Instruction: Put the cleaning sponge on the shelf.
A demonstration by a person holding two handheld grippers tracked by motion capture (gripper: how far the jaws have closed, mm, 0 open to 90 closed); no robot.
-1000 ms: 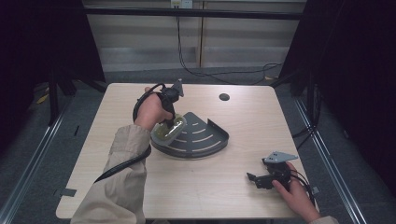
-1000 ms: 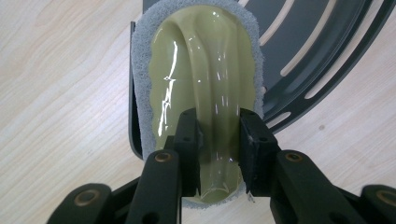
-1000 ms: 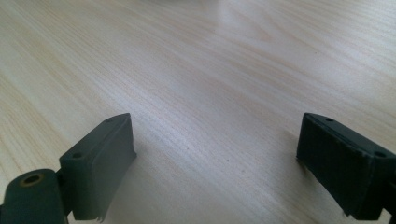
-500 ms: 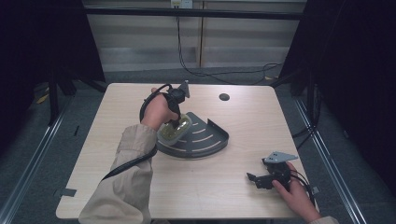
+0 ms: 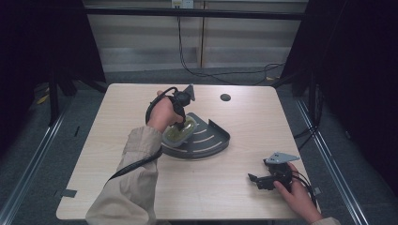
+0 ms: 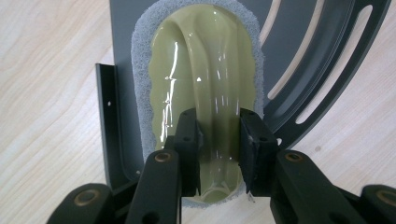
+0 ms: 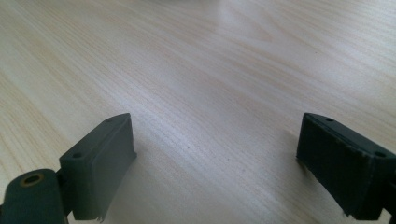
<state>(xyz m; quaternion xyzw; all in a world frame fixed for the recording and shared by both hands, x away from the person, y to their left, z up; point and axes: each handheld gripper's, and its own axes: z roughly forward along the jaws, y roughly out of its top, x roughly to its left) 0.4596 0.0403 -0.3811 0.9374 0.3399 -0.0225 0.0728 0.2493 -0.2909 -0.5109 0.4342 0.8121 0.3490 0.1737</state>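
Left gripper [image 6: 217, 140] pinched tight on the raised ridge of an olive-green scrubber [image 6: 201, 84] with a grey foam rim, which lies flat on the left end of the dark slotted corner shelf [image 5: 213, 140] at mid-table; right gripper [image 7: 215, 154] idle near the table's [image 5: 117, 108] front right edge, jaws spread wide, nothing between them. Step in hand looks like scrubbing or placing the pad on the shelf. Next move likely calls for steady downward pressure, and the unheld shelf may slide.
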